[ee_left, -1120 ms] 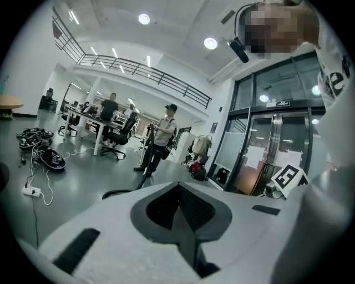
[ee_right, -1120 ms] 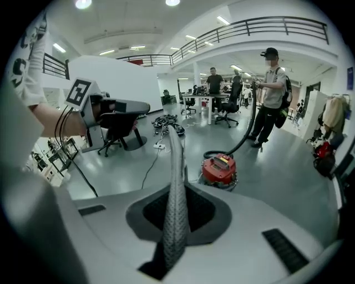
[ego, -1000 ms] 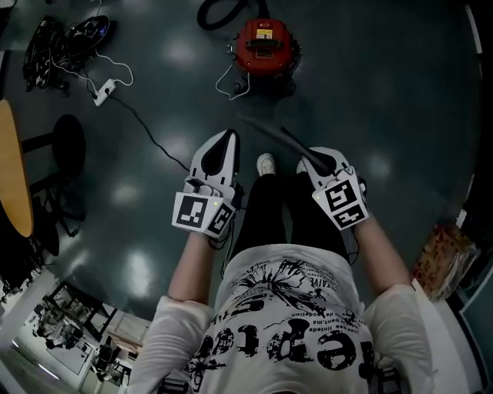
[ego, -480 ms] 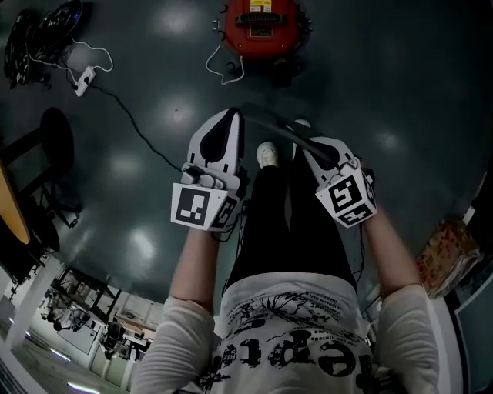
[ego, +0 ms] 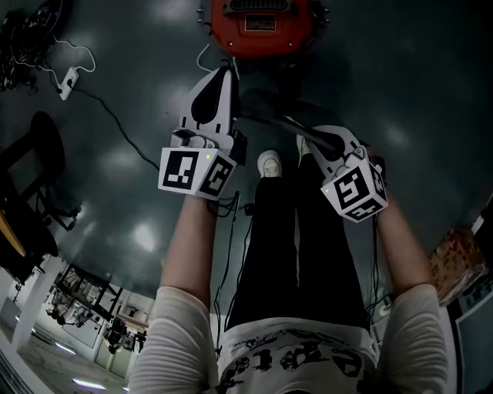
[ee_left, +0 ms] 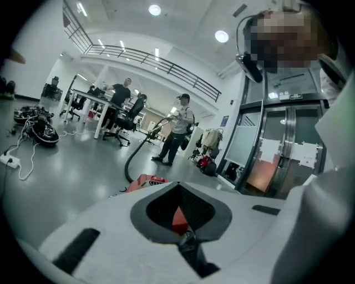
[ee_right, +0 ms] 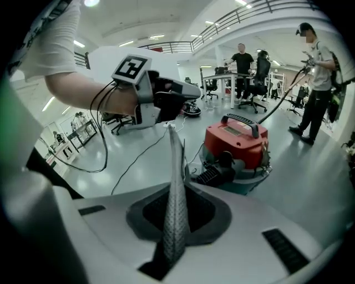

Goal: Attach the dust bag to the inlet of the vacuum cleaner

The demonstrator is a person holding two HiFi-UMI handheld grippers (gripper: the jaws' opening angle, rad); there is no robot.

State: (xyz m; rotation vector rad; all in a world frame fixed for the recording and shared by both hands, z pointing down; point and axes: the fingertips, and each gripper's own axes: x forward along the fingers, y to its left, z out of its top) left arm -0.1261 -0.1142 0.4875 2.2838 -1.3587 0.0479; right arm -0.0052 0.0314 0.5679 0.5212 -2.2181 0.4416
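Observation:
The red vacuum cleaner [ego: 262, 19] stands on the floor at the top of the head view, and also shows as the vacuum cleaner [ee_right: 236, 141] and vacuum cleaner [ee_left: 145, 182]. My right gripper [ego: 303, 137] is shut on the dust bag [ee_right: 175, 211], a thin grey woven sheet seen edge-on. The dust bag [ego: 266, 111] reaches left toward my left gripper [ego: 226, 71], which hangs just in front of the vacuum. In its own view the left gripper [ee_left: 178, 186] looks shut, with nothing seen between its jaws. The left gripper [ee_right: 166, 97] hovers above the bag's far end.
A black hose [ee_left: 133, 161] runs from the vacuum. A white power strip [ego: 68, 77] with cables lies at the left, near a dark stool [ego: 31, 146]. My shoes [ego: 267, 163] are below the grippers. People [ee_right: 319, 72] and desks stand farther off.
Both grippers have sunk and moved toward the vacuum, which now sits closer at the top of the head view. The right gripper still holds the bag.

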